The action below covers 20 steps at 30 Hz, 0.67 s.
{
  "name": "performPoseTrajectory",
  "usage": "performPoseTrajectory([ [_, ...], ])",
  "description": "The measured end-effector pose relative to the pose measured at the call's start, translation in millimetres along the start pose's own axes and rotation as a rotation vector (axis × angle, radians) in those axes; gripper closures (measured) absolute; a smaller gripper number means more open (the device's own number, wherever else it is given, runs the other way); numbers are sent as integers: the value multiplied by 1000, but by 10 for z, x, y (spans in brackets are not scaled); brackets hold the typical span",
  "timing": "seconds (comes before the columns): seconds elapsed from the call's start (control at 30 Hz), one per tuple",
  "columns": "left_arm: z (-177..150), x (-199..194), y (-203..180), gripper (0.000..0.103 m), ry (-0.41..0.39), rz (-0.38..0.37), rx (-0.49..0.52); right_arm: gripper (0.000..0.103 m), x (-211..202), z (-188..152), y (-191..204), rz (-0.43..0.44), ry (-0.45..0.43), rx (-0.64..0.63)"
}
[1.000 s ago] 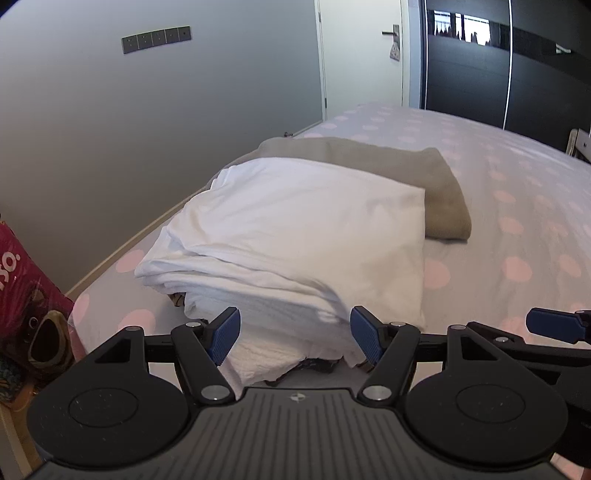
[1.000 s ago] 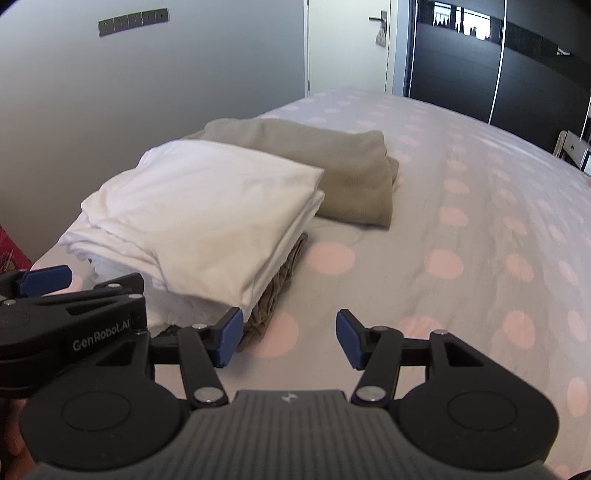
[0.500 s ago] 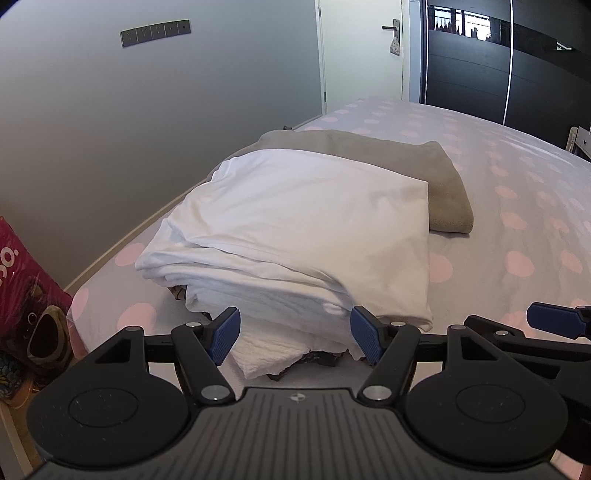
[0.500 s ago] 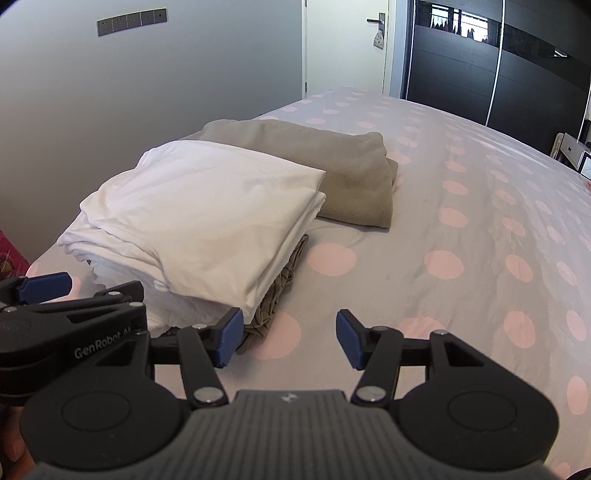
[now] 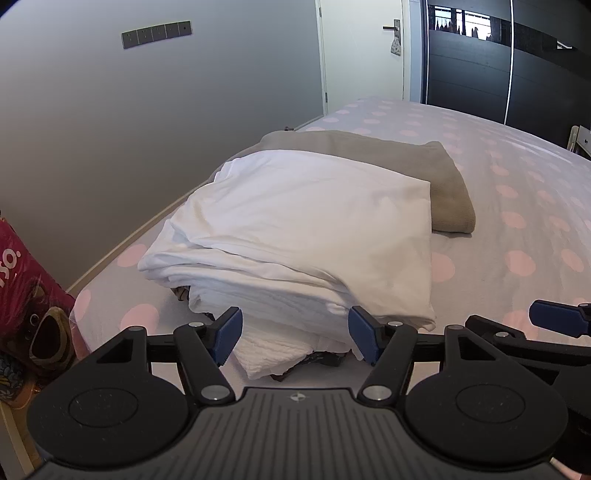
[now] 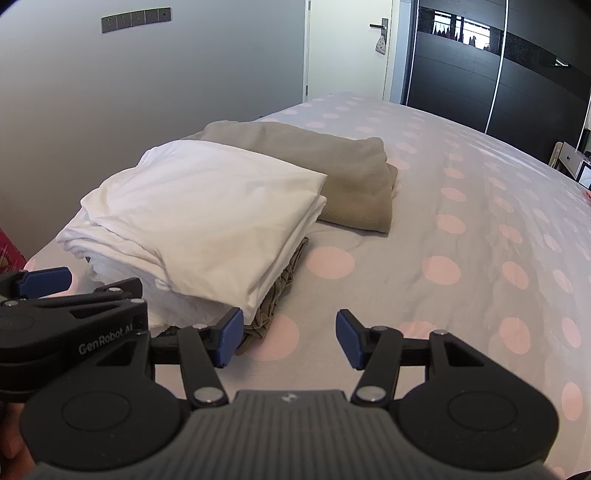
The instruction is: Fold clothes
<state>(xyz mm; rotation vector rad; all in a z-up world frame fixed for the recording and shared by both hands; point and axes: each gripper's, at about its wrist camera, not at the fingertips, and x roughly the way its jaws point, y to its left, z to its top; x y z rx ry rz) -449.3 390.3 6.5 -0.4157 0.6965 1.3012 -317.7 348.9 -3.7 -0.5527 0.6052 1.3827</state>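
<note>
Starting at the far left of the left wrist view, a pink bag (image 5: pixel 22 280) stands on the floor below the edge of the bed (image 5: pixel 517 206), against a grey wall that carries a row of switches (image 5: pixel 157 34). The bed wears a grey sheet with pale pink dots. Next along, near the bed's left edge, sits a stack of folded white clothes (image 5: pixel 306 236), its loose layered edges facing the camera and a scrap of darker fabric peeking out underneath. Behind the stack, and touching its far side, lies a folded beige garment (image 5: pixel 406 162).

The left gripper (image 5: pixel 295 334) hovers just in front of the white stack with its blue-tipped fingers (image 5: pixel 226 334) spread apart and nothing between them; the stack's near edge shows in the gap, but the pads do not press it. At the right edge of that view one blue fingertip of the other tool pokes in.

In the right wrist view the right gripper (image 6: pixel 290 338) hangs over bare sheet to the right of the white stack, fingers (image 6: pixel 349 339) likewise held apart and empty. An olive-brown garment (image 6: pixel 284 288) pokes out from under the stack's right side, just beside the right gripper's left finger. Farther right the dotted sheet runs on toward a white door (image 6: pixel 347 48) and a dark wardrobe (image 6: pixel 498 62).
</note>
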Motion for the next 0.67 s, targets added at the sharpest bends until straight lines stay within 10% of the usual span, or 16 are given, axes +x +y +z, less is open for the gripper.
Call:
performPoseTrajectory([
  [0.67,0,20,10,43,-1,6,5,44,13,13,27,2,-2,-9],
])
